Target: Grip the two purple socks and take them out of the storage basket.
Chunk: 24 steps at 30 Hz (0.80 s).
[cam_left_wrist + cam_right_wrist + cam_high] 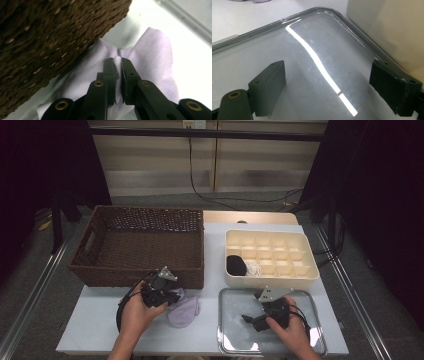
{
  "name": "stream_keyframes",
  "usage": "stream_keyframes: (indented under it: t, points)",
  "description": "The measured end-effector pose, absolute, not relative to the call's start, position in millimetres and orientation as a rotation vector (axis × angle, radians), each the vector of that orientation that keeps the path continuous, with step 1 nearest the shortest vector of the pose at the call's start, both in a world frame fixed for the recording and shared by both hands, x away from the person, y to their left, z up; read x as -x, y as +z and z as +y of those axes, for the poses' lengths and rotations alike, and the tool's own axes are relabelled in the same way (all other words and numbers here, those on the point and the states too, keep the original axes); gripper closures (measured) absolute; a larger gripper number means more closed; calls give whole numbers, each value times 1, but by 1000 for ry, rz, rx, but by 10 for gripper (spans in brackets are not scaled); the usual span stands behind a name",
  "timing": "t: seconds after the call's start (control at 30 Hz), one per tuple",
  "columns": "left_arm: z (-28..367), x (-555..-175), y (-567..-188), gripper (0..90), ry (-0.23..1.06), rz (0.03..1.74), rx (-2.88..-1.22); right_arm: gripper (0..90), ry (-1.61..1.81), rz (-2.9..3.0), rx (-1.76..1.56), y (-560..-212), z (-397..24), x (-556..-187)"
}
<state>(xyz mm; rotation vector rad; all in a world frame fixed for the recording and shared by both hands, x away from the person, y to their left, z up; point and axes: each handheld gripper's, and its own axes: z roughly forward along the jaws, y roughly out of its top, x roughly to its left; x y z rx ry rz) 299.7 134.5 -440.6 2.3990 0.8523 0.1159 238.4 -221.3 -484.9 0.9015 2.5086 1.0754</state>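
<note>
Left gripper [117, 75]: jaws pinched on a fold of the lilac cloth [152, 57], which lies on the table [100, 320] near its front edge, against the wicker basket [140, 245].

Right gripper [332, 90]: jaws wide, empty, over the metal tray [287, 22].

Cloth gripped but not yet lifted; divider box [270, 252] holds two rolled items (likely socks), so sorting looks barely started.
</note>
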Motion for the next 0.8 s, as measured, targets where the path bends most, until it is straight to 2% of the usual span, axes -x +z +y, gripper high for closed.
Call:
stream_keyframes:
  t: [0.27,0.7,0.8]
  points:
    - [129,-293,-426,842,103,788,-2356,129,1075,2509,-901,-485,-221,-239]
    - [168,-278,-434,838,81,881,-2342,129,1076,2508,-901,-485,-221,-238]
    - [174,-277,-435,777,108,913,-2329,129,1076,2508,-902,-485,-221,-238]
